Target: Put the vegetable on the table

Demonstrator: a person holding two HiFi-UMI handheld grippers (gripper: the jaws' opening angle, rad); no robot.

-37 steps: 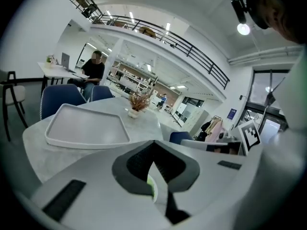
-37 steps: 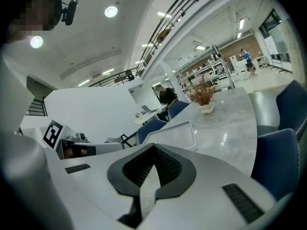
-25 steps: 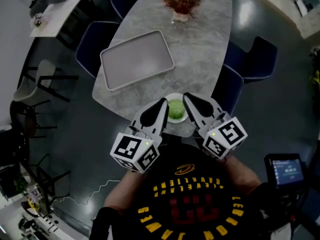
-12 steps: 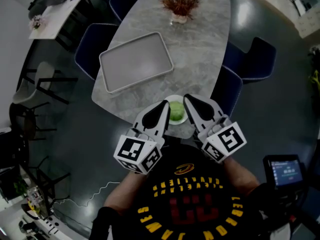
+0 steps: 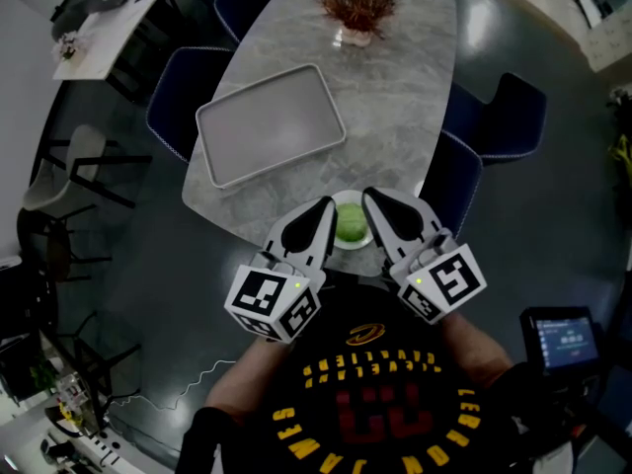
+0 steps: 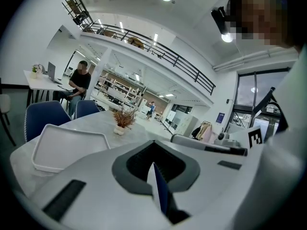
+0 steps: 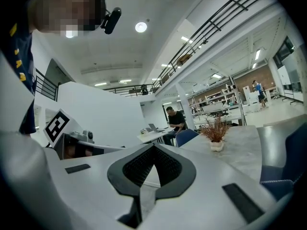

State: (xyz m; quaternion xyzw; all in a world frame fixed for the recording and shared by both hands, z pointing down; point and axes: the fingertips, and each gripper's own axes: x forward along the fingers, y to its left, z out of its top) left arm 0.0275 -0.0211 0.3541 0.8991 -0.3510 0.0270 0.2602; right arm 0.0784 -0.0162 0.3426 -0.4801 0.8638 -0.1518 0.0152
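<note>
A round green vegetable (image 5: 348,221) lies on a small white plate (image 5: 348,197) at the near edge of the grey marble table (image 5: 395,117). My left gripper (image 5: 314,215) hangs just left of the plate. My right gripper (image 5: 377,205) hangs just right of it. Both point toward the table with the vegetable between them, and neither touches it. In the left gripper view the left gripper (image 6: 153,163) is shut with nothing in it. The right gripper view shows the right gripper (image 7: 152,166) also shut and empty. Neither gripper view shows the vegetable.
A large white tray (image 5: 270,121) lies on the table's left half. A potted dried plant (image 5: 357,6) stands at the far end. Dark blue chairs (image 5: 509,117) flank the table on both sides. A person (image 7: 176,121) sits at a distant desk. A screen (image 5: 561,332) stands at my right.
Both grippers have barely shifted beside the plate. Nothing was taken hold of or let go.
</note>
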